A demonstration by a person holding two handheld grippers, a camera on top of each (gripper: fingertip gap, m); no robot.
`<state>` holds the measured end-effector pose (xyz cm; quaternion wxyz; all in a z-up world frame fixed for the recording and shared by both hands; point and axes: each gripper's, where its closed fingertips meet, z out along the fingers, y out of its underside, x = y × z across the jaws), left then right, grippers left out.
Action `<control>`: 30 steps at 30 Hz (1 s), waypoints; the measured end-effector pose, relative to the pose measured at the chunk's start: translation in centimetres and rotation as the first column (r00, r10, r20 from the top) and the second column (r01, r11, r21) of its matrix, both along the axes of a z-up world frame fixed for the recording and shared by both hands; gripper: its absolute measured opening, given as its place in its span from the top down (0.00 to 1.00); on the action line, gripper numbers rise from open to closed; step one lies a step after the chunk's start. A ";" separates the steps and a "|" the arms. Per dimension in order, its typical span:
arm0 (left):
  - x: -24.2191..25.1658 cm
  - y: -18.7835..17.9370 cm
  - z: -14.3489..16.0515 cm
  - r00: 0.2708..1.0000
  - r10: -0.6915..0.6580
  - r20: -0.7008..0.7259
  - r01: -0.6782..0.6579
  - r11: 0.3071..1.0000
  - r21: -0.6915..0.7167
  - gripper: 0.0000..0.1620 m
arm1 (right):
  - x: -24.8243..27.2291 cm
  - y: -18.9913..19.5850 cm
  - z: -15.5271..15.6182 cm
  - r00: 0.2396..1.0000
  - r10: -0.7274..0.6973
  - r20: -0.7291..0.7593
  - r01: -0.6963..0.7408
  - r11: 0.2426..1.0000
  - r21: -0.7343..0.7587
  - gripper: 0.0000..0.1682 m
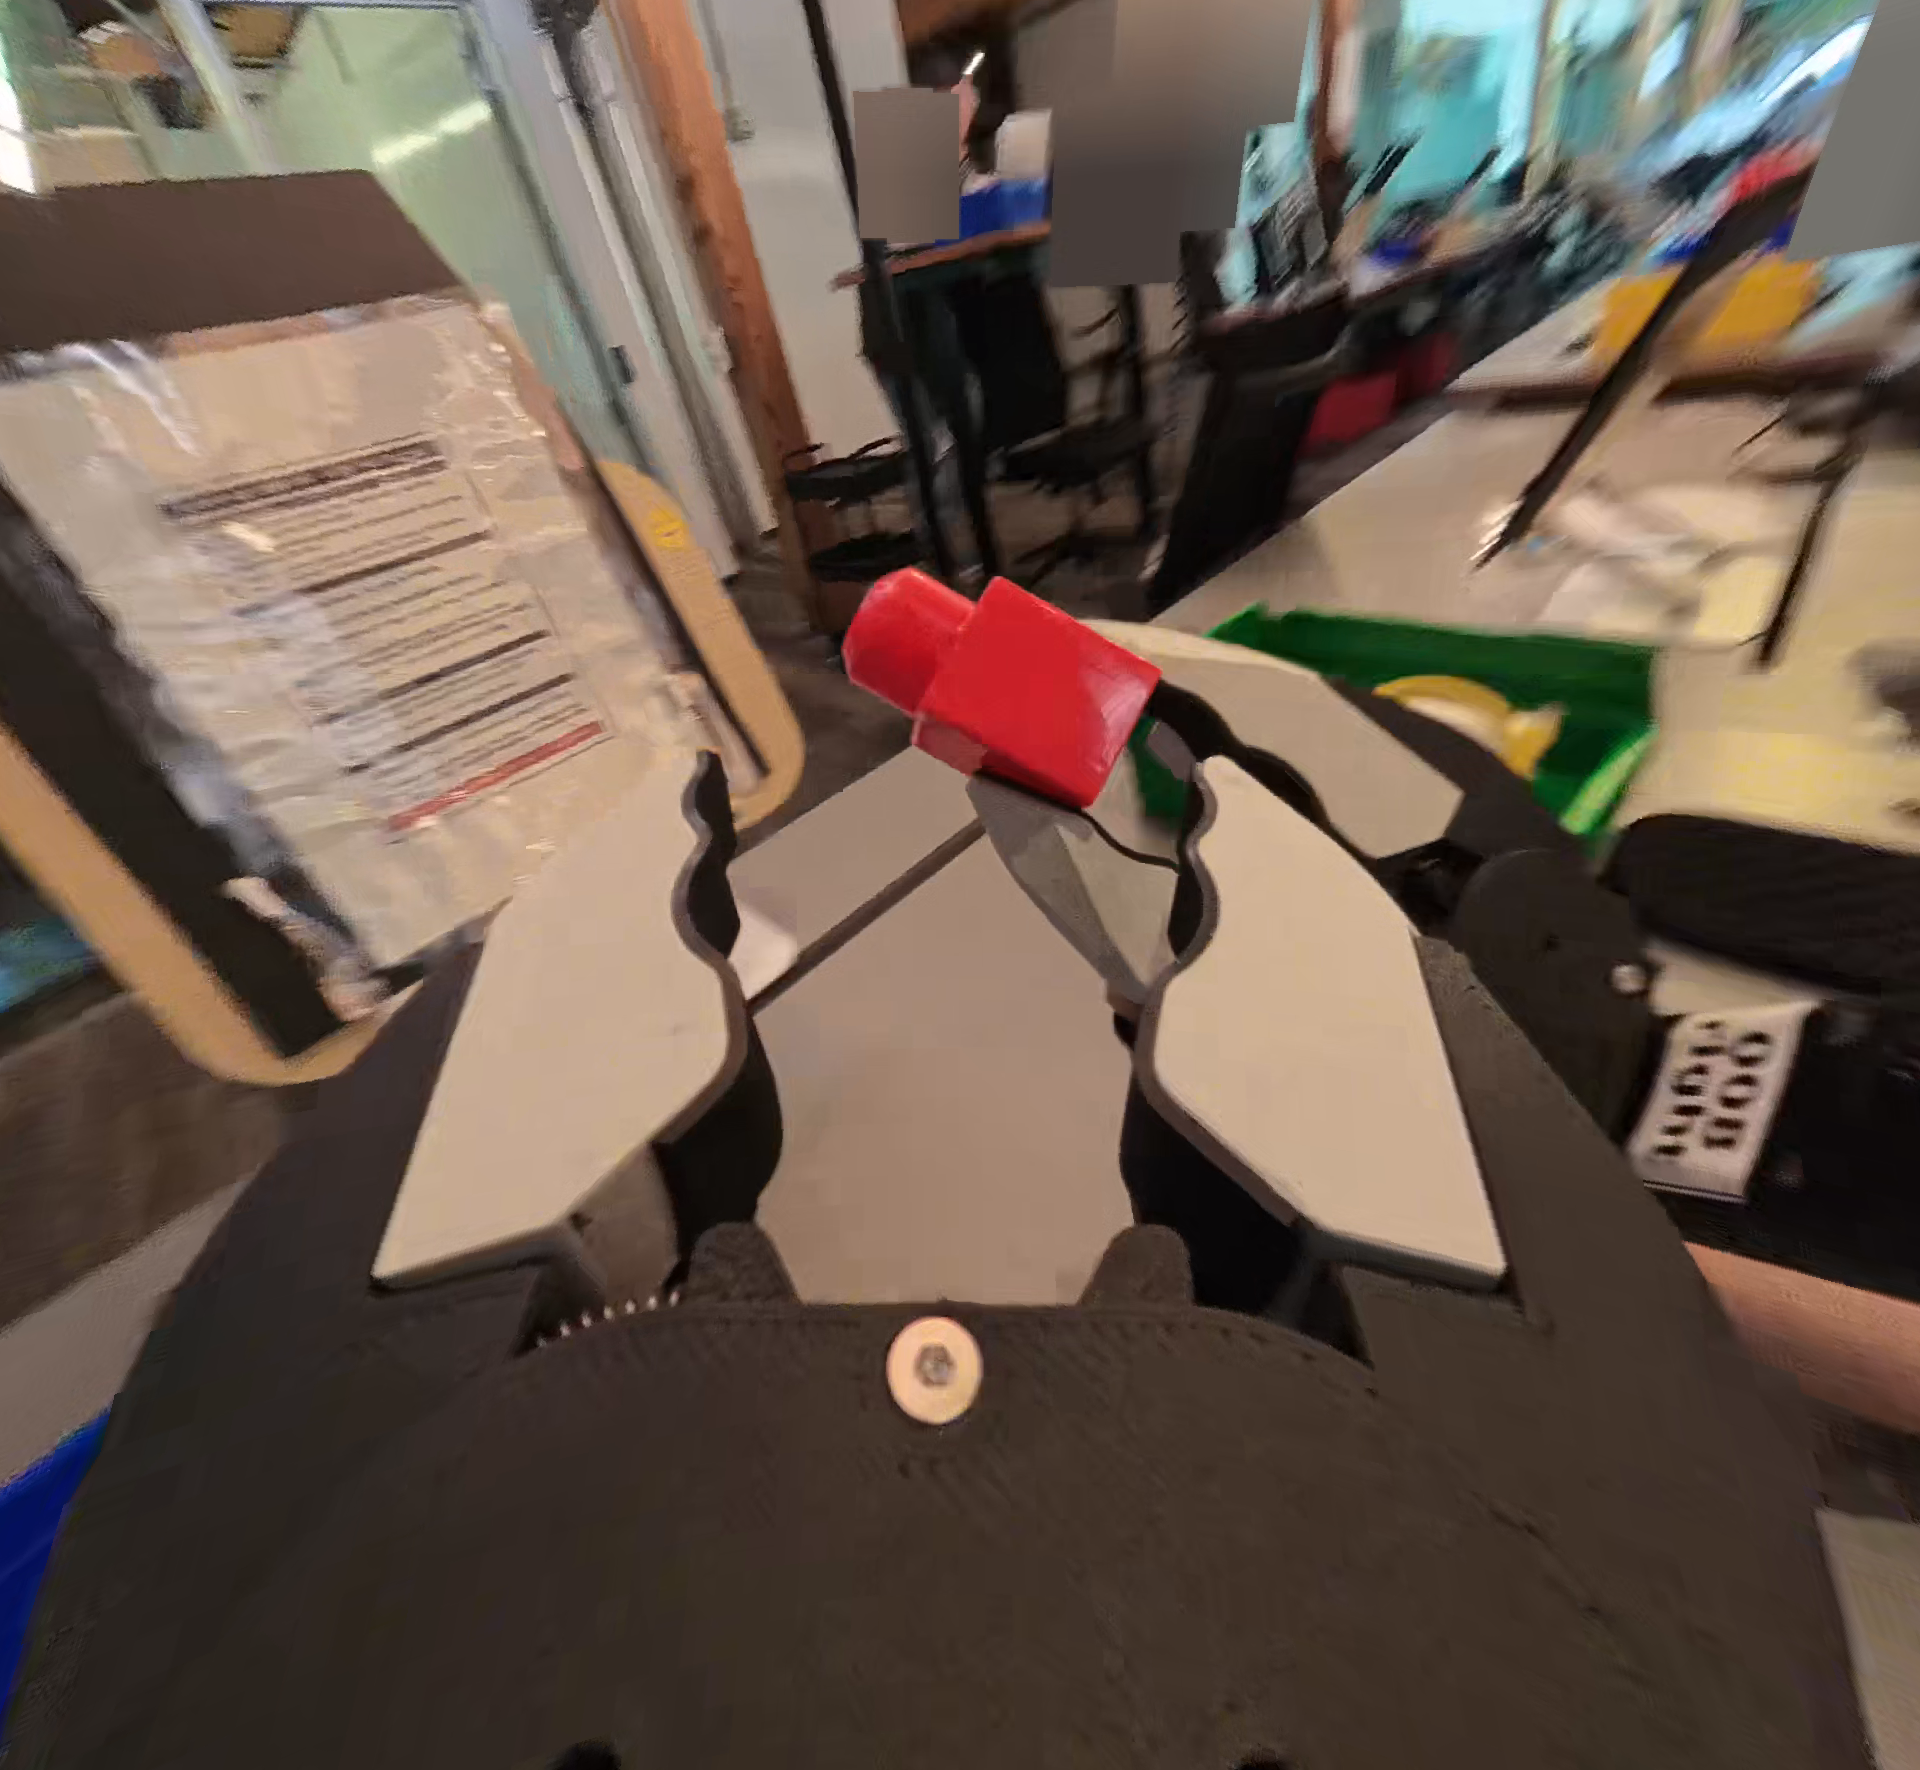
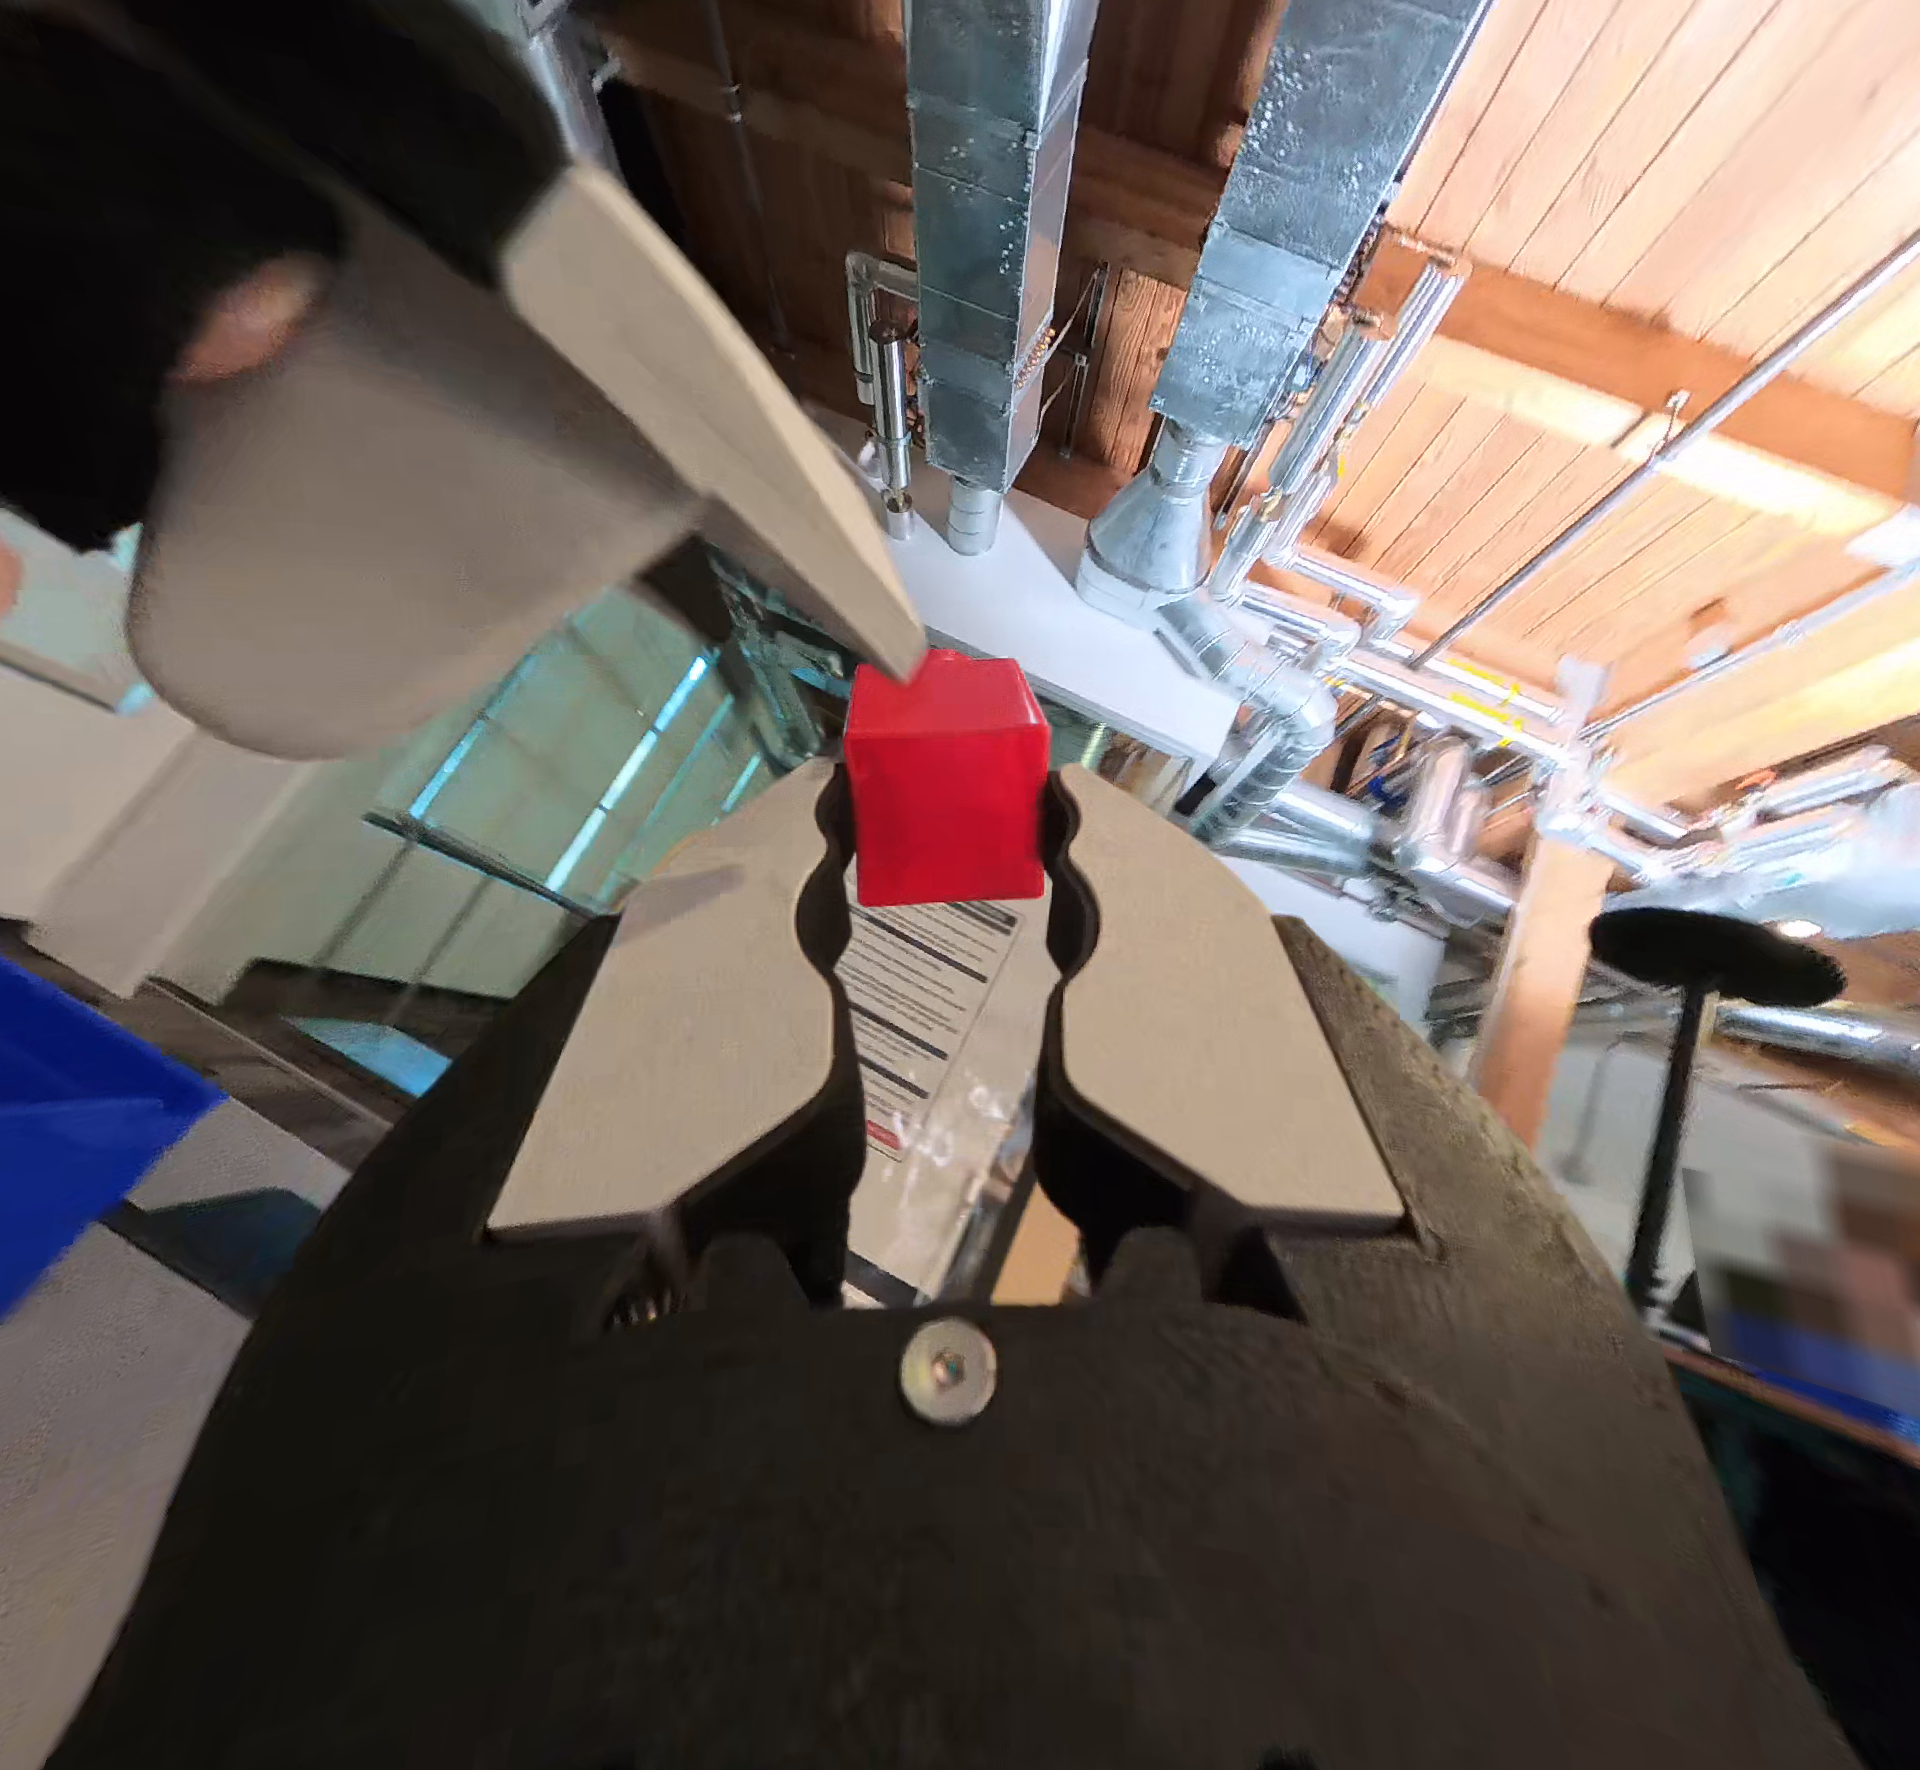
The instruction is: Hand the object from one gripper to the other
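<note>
Right claw (image 2: 940, 790) pinches the red block (image 2: 943, 785) at its fingertips, held up off the table. My left claw (image 1: 951, 811) is spread, empty, with the block (image 1: 997, 686) just beyond and above its tips, long axis slanting up-left, round stub free. I judge the left must close in. A green bin (image 1: 1455, 660) behind holds a yellow roll (image 1: 1475, 707).

Red object (image 2: 943, 801) — grey-fingered black right gripper (image 2: 943, 821); green bin (image 1: 1455, 671).

Both tongs, left (image 1: 951, 821) and right (image 2: 943, 811), have black textured bodies, wavy-edged grey fingers (image 1: 582, 1024) and a silver screw (image 2: 948, 1371) at lower centre.
</note>
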<state>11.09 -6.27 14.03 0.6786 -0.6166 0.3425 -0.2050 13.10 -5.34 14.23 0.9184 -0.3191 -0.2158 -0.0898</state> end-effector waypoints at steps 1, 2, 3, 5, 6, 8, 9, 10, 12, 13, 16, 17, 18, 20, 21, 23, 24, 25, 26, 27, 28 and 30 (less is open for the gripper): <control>-0.1 0.1 -0.4 0.995 0.066 -0.081 -0.063 0.997 0.039 0.49 | -0.3 0.1 -0.2 0.999 -0.029 0.022 0.029 1.000 0.004 0.79; -0.3 0.2 -0.8 0.978 0.141 -0.154 -0.130 0.988 0.083 0.49 | -0.6 0.2 -0.4 0.998 -0.052 0.042 0.052 0.999 0.004 0.79; -0.6 0.5 -0.9 0.951 0.227 -0.207 -0.201 0.969 0.141 0.49 | -0.8 0.2 -0.5 0.996 -0.071 0.055 0.071 0.997 0.006 0.79; -1.4 1.1 -0.6 0.880 0.395 -0.265 -0.319 0.904 0.286 0.50 | -1.2 0.3 -0.7 0.990 -0.107 0.087 0.106 0.994 0.016 0.79; -1.5 1.2 -0.5 0.847 0.447 -0.287 -0.344 0.874 0.344 0.53 | -1.4 0.4 -0.8 0.985 -0.132 0.108 0.131 0.991 0.019 0.79; -1.3 1.6 -0.8 0.813 0.498 -0.301 -0.365 0.840 0.402 0.58 | -1.8 0.7 -1.1 0.974 -0.172 0.145 0.171 0.985 0.014 0.79; -1.1 1.8 -0.8 0.808 0.507 -0.300 -0.366 0.831 0.420 0.60 | -2.1 0.8 -1.2 0.970 -0.181 0.160 0.182 0.983 0.005 0.79; -1.1 2.0 -0.8 0.800 0.524 -0.292 -0.369 0.814 0.449 0.67 | -2.3 0.9 -1.4 0.967 -0.186 0.174 0.190 0.982 -0.004 0.79; -1.1 2.1 -0.6 0.769 0.567 -0.295 -0.356 0.763 0.540 0.83 | -2.7 0.8 -1.5 0.963 -0.190 0.190 0.195 0.981 -0.008 0.79; -0.8 2.1 -0.7 0.762 0.572 -0.305 -0.329 0.747 0.578 0.96 | -2.9 0.8 -1.5 0.961 -0.189 0.201 0.194 0.981 -0.008 0.79; -1.5 2.1 0.3 0.751 0.612 -0.250 -0.348 0.688 0.637 1.00 | -3.3 0.0 -1.1 0.970 -0.137 0.199 0.141 0.990 -0.008 0.75; -2.0 2.2 0.5 0.774 0.587 -0.236 -0.360 0.716 0.598 1.00 | -3.3 -0.3 -0.8 0.975 -0.112 0.191 0.116 0.993 -0.007 0.72; -2.5 2.2 0.8 0.809 0.549 -0.210 -0.368 0.752 0.547 1.00 | -3.2 -0.6 -0.5 0.978 -0.095 0.184 0.097 0.995 -0.001 0.70; -3.7 1.9 1.7 0.886 0.445 -0.132 -0.352 0.829 0.435 1.00 | -3.1 -1.4 0.1 0.983 -0.054 0.176 0.050 0.998 0.028 0.69; -4.3 1.6 2.3 0.922 0.379 -0.076 -0.327 0.869 0.371 0.99 | -2.9 -1.8 0.4 0.986 -0.030 0.164 0.024 0.999 0.038 0.69; -4.8 0.6 3.2 0.982 0.182 0.057 -0.190 0.957 0.220 1.00 | -3.0 -2.4 0.7 0.985 0.075 0.154 -0.082 0.996 0.038 0.69; -4.7 -0.2 3.6 0.989 0.059 0.135 -0.079 0.986 0.149 1.00 | -3.1 -2.7 0.7 0.978 0.147 0.146 -0.153 0.988 0.027 0.70; -4.6 -1.1 4.1 0.974 -0.065 0.217 0.047 0.995 0.088 1.00 | -3.5 -3.1 0.6 0.957 0.254 0.142 -0.257 0.966 0.000 0.70; -4.5 -2.0 4.5 0.937 -0.185 0.297 0.182 0.983 0.040 1.00 | -4.1 -3.7 0.4 0.908 0.396 0.137 -0.393 0.918 -0.047 0.72; -4.4 -2.8 4.8 0.883 -0.291 0.368 0.311 0.950 0.006 1.00 | -4.6 -4.4 0.2 0.832 0.544 0.109 -0.535 0.838 -0.104 0.73; -4.5 -3.6 5.2 0.817 -0.381 0.433 0.425 0.905 -0.006 1.00 | -4.9 -5.0 0.2 0.736 0.675 0.058 -0.660 0.734 -0.159 0.74; -4.6 -4.3 5.5 0.704 -0.484 0.519 0.582 0.813 -0.031 1.00 | -5.3 -5.9 0.3 0.499 0.863 -0.074 -0.843 0.464 -0.272 0.75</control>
